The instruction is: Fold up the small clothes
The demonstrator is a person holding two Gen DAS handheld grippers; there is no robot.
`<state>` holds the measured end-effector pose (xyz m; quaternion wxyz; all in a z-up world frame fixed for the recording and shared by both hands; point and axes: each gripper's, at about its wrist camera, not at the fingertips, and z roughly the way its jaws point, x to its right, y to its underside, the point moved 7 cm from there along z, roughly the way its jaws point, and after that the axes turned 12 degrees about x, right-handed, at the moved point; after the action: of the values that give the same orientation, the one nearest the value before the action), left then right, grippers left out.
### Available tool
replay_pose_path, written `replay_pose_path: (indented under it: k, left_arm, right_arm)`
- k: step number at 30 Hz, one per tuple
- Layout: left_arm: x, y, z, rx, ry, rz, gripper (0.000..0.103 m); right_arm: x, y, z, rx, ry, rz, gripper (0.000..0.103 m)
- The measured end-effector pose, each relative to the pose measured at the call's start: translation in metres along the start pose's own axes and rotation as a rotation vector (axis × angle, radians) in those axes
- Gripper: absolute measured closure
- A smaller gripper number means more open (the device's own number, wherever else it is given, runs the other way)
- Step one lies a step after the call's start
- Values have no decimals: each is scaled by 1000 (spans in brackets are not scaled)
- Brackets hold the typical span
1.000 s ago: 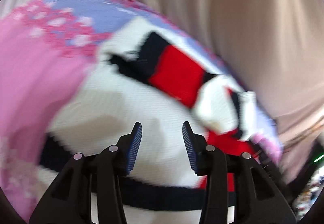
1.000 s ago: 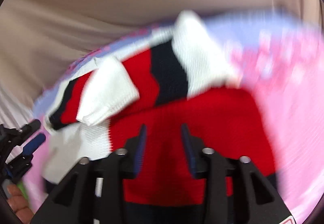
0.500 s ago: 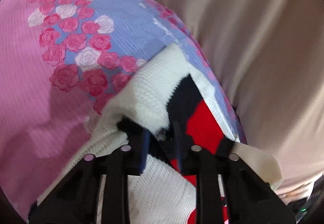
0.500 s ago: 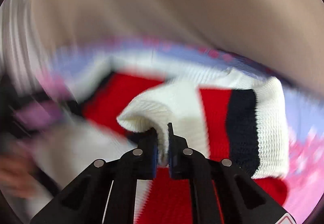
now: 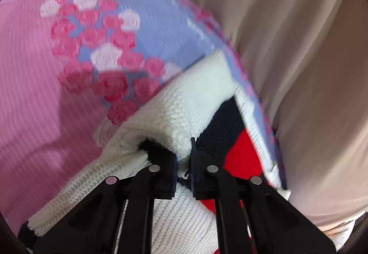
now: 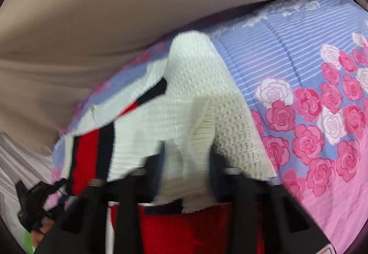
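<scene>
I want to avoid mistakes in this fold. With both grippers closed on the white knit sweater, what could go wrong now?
1. The left gripper pinches only a thin edge of the sweater, so the knit may slip out.
2. The right gripper holds a bunched cuff; the sleeve could land crooked.
3. The floral sheet lies directly under the sweater and may be dragged along.

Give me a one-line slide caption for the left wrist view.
Left gripper shut on a fold of the white, navy and red knit sweater lying on a rose-patterned sheet.
</scene>
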<state>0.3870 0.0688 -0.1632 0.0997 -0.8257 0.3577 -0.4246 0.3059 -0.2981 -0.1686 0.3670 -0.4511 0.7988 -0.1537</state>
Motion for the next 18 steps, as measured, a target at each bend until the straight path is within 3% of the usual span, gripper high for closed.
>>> replay_pose_path:
  k: [1, 3, 5, 6, 7, 10, 12, 14, 16, 18]
  left_arm:
    - [3, -6, -5, 39, 11, 14, 96]
    - [7, -17, -12, 105, 12, 38, 96]
    - [4, -16, -2, 96, -3, 52, 96]
    - [0, -11, 7, 72, -21, 50, 96]
    - [-6, -4, 15, 42, -51, 58, 96]
    - [-16, 0, 14, 50, -64, 74, 96]
    - [-20, 0, 13, 52, -64, 66, 96]
    - [-22, 4, 16, 44, -74, 76, 96]
    - [-16, 5, 18, 36, -81, 138, 93]
    - [-14, 6, 9, 16, -66, 172, 92]
  right_arm:
    - [-5, 3, -5, 14, -8, -8, 95]
    - [-29, -22, -29, 130, -113, -9, 96]
    - [-39, -45, -51, 233, -201, -3, 96]
    - [-40, -54, -55, 286, -199, -30, 96]
    - [-30, -56, -41, 278, -150, -61, 97]
    - [19, -27, 27, 63, 19, -31, 97]
    - [10, -25, 23, 108, 10, -60, 97]
    - [1, -29, 13, 171, -56, -30, 97]
    - [10, -19, 36, 100, 3, -43, 99]
    - [8, -21, 44, 92, -8, -43, 97]
